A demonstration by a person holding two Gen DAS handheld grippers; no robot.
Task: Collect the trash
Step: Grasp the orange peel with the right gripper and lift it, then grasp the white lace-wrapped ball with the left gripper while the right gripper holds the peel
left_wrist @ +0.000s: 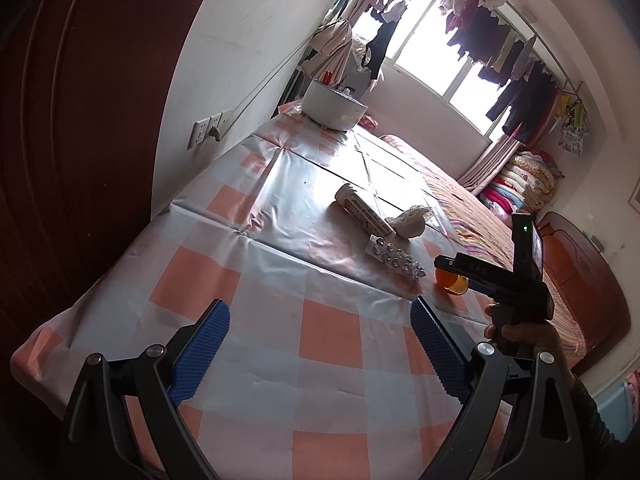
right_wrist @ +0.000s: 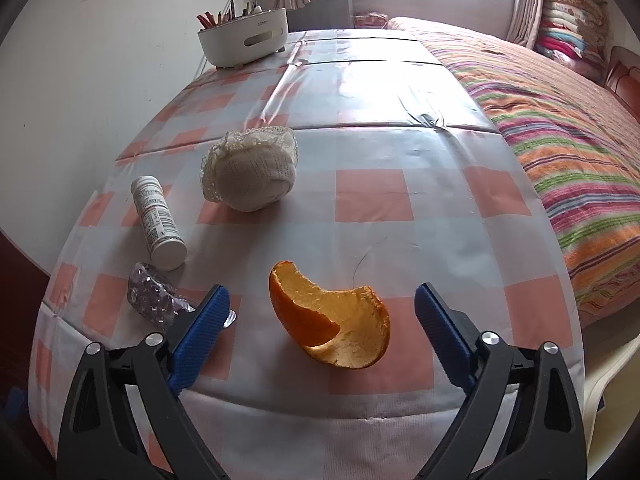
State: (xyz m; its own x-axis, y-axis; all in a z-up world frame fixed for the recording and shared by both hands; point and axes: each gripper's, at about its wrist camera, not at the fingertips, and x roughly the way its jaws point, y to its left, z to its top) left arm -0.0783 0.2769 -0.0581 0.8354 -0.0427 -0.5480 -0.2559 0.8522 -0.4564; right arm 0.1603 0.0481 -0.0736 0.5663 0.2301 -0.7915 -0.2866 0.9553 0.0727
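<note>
Right tongs (right_wrist: pixel 322 312) spread wide, pinching nothing; the peel (right_wrist: pixel 332 320) lies between the blue pads (right_wrist: pixel 204 320), touching neither, so the approach appears lined up for a grasp on that item first; the peel rests cup-side up near the front edge of the tabletop (right_wrist: pixel 372 196), which suits a pinch across its curled wall

Left tongs (left_wrist: pixel 320 344) likewise spread and empty, held over bare checked cloth at the near end; judged to be waiting clear of the work; the right tool itself shows in the left view at far right, where it covers most of the peel

Outward from the right tongs: a blister pack (right_wrist: pixel 154 300) just left of the left pad, its near end hidden behind that pad; a tube (right_wrist: pixel 158 222) lying on its side just beyond the pack; a sock (right_wrist: pixel 250 170) balled up further back; a white caddy (right_wrist: pixel 244 38) with pencils at the far end against the wall; a striped bed (right_wrist: pixel 560 128) along the right side

No bin or bag for the trash is visible in either view; the tube's label is too small to read; whether the pack is spent cannot be told
</note>
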